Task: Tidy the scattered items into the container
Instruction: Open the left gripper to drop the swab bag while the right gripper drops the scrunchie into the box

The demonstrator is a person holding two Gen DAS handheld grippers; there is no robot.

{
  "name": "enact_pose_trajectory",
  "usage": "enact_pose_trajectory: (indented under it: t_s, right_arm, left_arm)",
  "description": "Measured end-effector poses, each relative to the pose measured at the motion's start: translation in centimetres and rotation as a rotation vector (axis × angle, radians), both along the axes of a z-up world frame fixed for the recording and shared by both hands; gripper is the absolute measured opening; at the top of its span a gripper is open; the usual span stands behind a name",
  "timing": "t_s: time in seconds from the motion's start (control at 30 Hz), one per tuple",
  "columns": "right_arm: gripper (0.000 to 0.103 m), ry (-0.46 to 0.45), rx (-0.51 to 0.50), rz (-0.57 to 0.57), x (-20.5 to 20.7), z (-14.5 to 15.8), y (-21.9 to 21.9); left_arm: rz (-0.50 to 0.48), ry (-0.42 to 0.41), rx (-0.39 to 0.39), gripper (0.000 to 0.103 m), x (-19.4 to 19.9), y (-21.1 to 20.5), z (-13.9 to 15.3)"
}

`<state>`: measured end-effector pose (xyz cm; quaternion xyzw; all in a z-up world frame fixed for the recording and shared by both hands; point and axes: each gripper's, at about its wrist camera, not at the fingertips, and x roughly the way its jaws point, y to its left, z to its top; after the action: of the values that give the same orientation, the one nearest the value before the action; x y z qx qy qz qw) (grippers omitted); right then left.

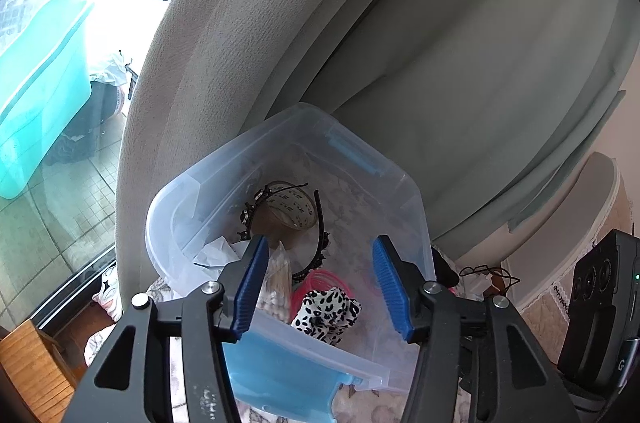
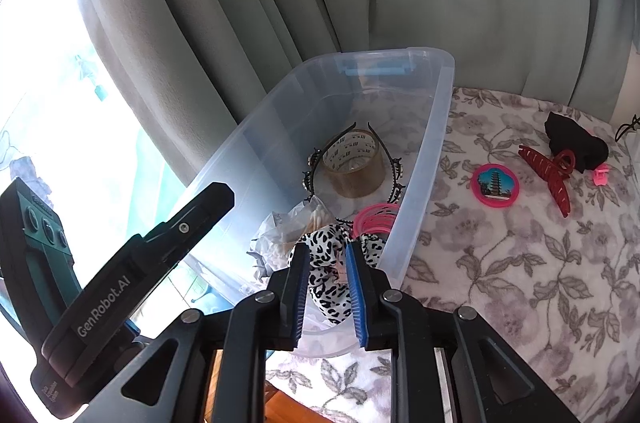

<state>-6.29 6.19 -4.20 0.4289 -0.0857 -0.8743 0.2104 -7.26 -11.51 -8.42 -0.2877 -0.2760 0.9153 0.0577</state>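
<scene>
Four things lie at right of frame on the flowered blanket (image 2: 520, 283). Right gripper (image 2: 329, 265) pinches the spotted scrunchie (image 2: 324, 287) over the clear box (image 2: 424, 159); open it gently. Left gripper (image 1: 320, 279) gapes, holding nothing.

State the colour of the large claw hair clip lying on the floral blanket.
Red claw clip, clearest in the right wrist view.

clear open bin (image 2: 424, 159) with leopard scrunchie (image 2: 326, 263), tape roll (image 2: 354, 163); red claw clip (image 2: 546, 175) outside
</scene>
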Motion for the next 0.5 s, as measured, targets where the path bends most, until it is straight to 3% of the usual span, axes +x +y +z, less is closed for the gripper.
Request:
enact_pose_trajectory:
  t_s: [0.07,0.3,0.5]
  right_arm:
    - [0.027,0.001,-0.003,0.002,0.1,0.1,0.0]
    - [0.045,0.008,-0.015,0.009,0.5,0.4,0.0]
    - [0.053,0.022,-0.032,-0.001,1.0,1.1,0.7]
  left_arm:
    - [-0.006,0.002,0.001,0.061,0.5,0.0,2.9]
    - [-0.001,-0.002,-0.009,0.069,1.4,1.5,2.3]
    - [0.003,0.011,-0.031,0.070,2.0,2.2,3.3]
